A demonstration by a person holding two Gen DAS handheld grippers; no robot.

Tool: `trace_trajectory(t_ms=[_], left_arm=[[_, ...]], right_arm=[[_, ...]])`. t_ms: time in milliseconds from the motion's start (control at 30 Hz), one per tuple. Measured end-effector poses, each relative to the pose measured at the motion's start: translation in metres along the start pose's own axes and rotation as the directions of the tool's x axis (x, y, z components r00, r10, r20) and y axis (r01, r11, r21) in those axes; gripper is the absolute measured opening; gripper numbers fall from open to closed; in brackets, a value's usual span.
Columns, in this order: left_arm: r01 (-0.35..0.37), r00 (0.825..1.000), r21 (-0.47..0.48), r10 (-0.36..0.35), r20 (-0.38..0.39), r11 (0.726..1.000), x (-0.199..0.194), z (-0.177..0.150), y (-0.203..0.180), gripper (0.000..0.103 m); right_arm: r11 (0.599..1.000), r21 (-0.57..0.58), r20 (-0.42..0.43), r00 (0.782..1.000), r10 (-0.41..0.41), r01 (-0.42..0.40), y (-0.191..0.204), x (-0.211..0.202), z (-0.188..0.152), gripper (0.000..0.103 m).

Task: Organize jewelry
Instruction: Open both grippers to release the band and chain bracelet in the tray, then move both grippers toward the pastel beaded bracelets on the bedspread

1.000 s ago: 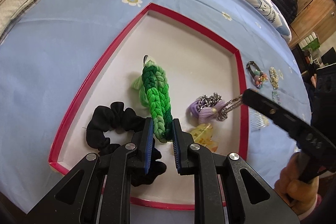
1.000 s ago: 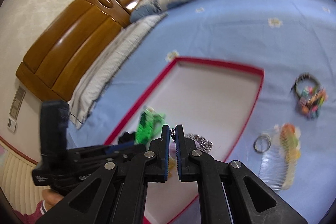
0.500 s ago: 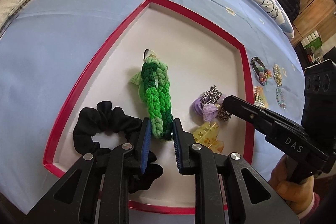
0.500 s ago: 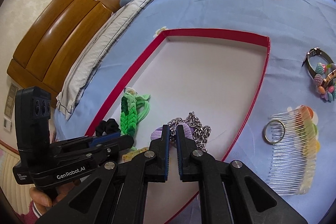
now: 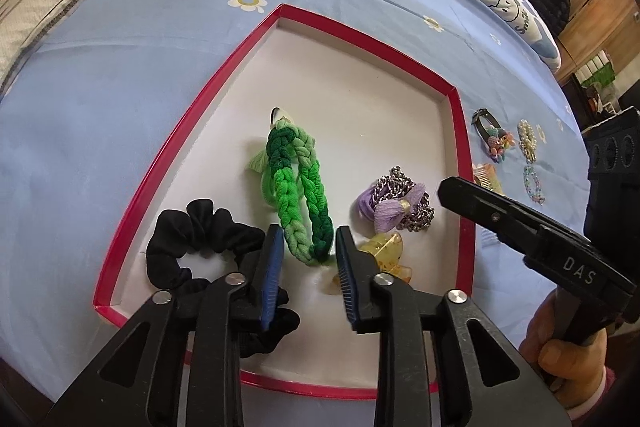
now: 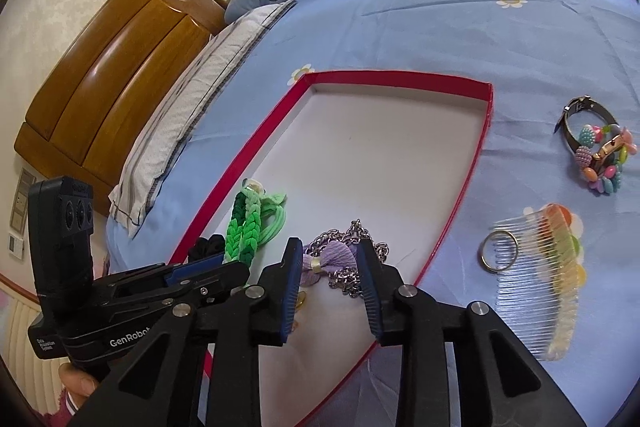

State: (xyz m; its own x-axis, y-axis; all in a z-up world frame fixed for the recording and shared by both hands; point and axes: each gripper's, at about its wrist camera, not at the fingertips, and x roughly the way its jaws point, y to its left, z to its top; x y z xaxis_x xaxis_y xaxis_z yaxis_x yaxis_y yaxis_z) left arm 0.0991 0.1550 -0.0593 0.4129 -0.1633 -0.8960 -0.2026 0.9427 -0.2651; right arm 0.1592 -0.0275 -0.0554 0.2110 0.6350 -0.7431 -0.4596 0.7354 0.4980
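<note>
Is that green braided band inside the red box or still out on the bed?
Inside. The green braided band lies flat on the white floor within the red box rim, beside the black scrunchie.

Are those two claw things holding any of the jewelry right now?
No. Both sets of jaws are opening, pressing nothing: left gripper around the green braid's end, right gripper astride the purple bow.

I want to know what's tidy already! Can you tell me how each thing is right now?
red tray: on the bed, partly filled
green braid: in tray, let go
black scrunchie: in tray
purple bow with chain: in tray, let go
yellow clip: in tray
comb: outside tray
metal ring: outside, against comb
beaded watch: outside tray
left gripper: opening, empty
right gripper: opening, empty
</note>
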Motion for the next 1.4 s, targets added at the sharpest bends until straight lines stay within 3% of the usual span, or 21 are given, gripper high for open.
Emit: trace_trajectory(t_ms=[167,533,1000,1400], left_arm=[[-0.011,1.0,-0.005,0.011,0.009,1.0,-0.006,-0.001,0.0,0.039],[0.016,0.998,0.023,-0.017,0.054,1.0,-0.028,0.003,-0.023,0.039],[0.071,0.996,0.127,-0.077,0.042,0.989,-0.024,0.012,-0.094,0.04],[0.088,0.996,0.224,-0.093,0.008,0.971,-0.002,0.022,-0.152,0.04]], right_arm=[[1.0,0.006,0.015,1.0,0.003,-0.003,0.0,-0.009,0.0,0.031],[0.999,0.042,0.107,0.994,0.0,-0.004,-0.015,-0.061,-0.007,0.036],[0.972,0.201,0.191,0.968,-0.164,0.125,-0.1,-0.135,-0.036,0.041],[0.936,0.306,0.221,0.943,-0.25,0.176,-0.162,-0.168,-0.044,0.041]])
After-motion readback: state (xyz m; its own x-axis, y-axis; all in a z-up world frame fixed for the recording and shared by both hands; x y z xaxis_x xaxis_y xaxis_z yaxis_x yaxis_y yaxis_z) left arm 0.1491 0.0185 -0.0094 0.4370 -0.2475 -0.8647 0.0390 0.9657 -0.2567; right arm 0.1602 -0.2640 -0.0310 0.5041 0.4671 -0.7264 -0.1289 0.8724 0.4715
